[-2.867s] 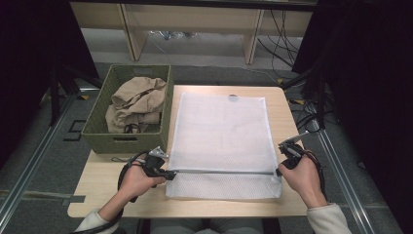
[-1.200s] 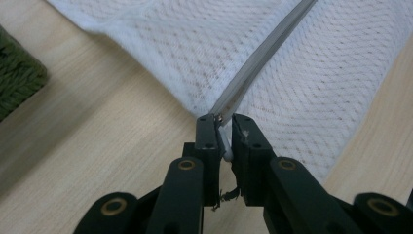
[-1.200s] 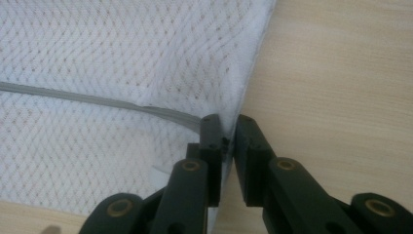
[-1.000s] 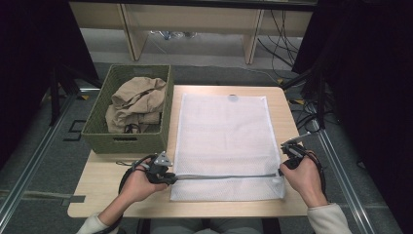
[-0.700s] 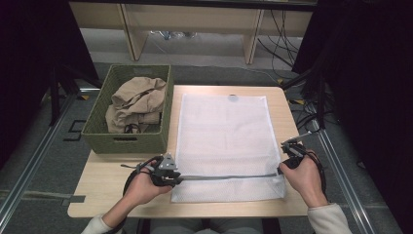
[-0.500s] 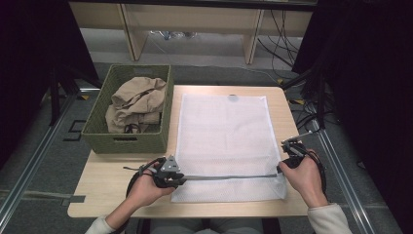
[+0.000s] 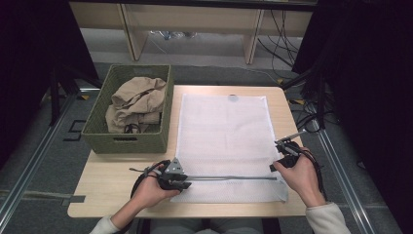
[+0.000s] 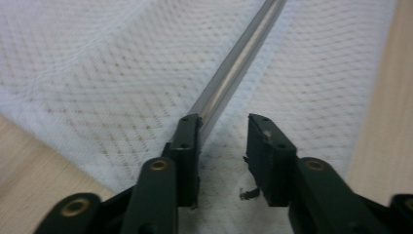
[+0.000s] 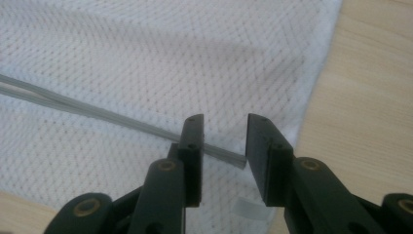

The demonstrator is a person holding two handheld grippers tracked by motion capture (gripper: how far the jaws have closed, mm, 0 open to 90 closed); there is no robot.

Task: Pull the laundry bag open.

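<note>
- Rod (image 7: 229, 178) lies across the near part of the white mesh cloth (image 7: 224, 131) on the tabletop (image 7: 107, 185), its two ends between our tongs; if we pull back crookedly it can roll off toward the near hem.
- Left tongs (image 8: 221, 141) have just been opening and stand released: the rod runs along the inner face of one jaw, the other jaw is clear of it (a small gap shows in the left gripper view). A sideways drag as we withdraw can nudge that end askew.
- Right tongs (image 9: 221, 141) have also just been opening and are released, with the rod's tip between the jaws and no squeeze on it. Lifting here at a tilt can catch the tip and flip the rod.
- Mesh is loose and open-weave, so we judge a jaw corner can snag it and rumple the flat sheet, undoing the smoothing.
- Green basket (image 7: 127, 141) with the tan garment (image 7: 134, 102) stands well clear at the left; our left elbow swinging out is the only threat to it.
</note>
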